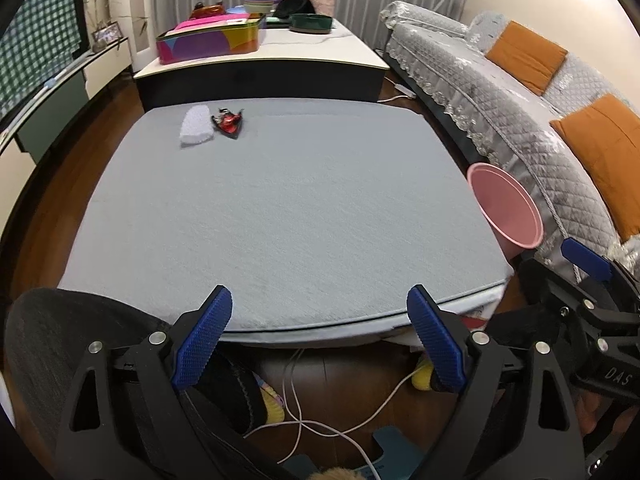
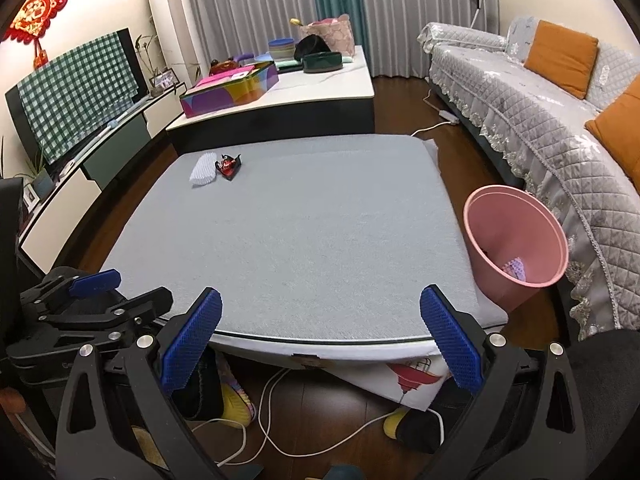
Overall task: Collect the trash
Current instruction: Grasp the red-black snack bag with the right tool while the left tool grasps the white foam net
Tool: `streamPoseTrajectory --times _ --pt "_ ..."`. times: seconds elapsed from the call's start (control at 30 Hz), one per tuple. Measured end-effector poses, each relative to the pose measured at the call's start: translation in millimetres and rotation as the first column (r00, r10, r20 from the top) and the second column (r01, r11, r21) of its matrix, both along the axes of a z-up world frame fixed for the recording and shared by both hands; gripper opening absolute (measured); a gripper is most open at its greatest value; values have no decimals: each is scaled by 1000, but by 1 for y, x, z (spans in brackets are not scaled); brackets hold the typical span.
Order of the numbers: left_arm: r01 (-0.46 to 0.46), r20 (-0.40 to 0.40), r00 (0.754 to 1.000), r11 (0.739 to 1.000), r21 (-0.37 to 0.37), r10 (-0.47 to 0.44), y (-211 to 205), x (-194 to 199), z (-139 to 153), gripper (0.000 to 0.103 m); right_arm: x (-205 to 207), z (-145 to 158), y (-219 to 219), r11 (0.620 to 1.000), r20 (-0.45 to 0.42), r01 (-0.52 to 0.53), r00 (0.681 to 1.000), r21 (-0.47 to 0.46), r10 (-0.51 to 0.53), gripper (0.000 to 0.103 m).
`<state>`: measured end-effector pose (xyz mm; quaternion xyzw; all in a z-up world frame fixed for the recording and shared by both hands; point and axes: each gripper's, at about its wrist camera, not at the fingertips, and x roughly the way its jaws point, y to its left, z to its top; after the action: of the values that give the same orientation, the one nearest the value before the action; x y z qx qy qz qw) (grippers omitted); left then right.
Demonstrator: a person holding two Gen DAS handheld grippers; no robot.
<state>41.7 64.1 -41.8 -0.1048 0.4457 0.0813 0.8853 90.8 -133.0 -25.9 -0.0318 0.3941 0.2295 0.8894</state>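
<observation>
We are holding the left hand-held gripper [image 1: 320, 320] and the right hand-held gripper [image 2: 320, 324] at the near edge of the grey fabric-covered counter [image 1: 300, 216], both spread wide and gripping nothing. We are seeing two trash pieces lying at the far left corner: a white crumpled tissue wad [image 1: 195, 125] and a red-and-black crinkled snack wrapper [image 1: 229, 121], just beside each other, apparently touching. A pink plastic waste bin [image 2: 516, 248] is standing off the counter's right edge, near the grey quilted sofa [image 2: 560, 120], holding a pale scrap [image 2: 515, 269].
</observation>
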Motion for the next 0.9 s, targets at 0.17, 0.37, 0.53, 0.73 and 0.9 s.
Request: streamPoseTrajectory --times 0.17,0.37,0.53,0.73,0.9 --pt "-101 18 995 995 18 100 47 17 6 86 25 4 22 999 17 -34 999 -37 34 98" --pt "-288 36 958 956 63 286 134 61 18 86 72 7 68 990 12 -106 994 -93 107 98" --pt "-447 52 894 893 55 444 216 108 21 86 129 -2 138 977 -33 -177 984 -122 175 98" --pt "-613 65 789 777 145 611 285 126 1 86 194 -34 240 942 -34 -283 959 -178 281 98" --pt "-660 -32 734 723 203 678 331 124 -21 86 240 -88 315 912 -109 -364 931 -191 349 98"
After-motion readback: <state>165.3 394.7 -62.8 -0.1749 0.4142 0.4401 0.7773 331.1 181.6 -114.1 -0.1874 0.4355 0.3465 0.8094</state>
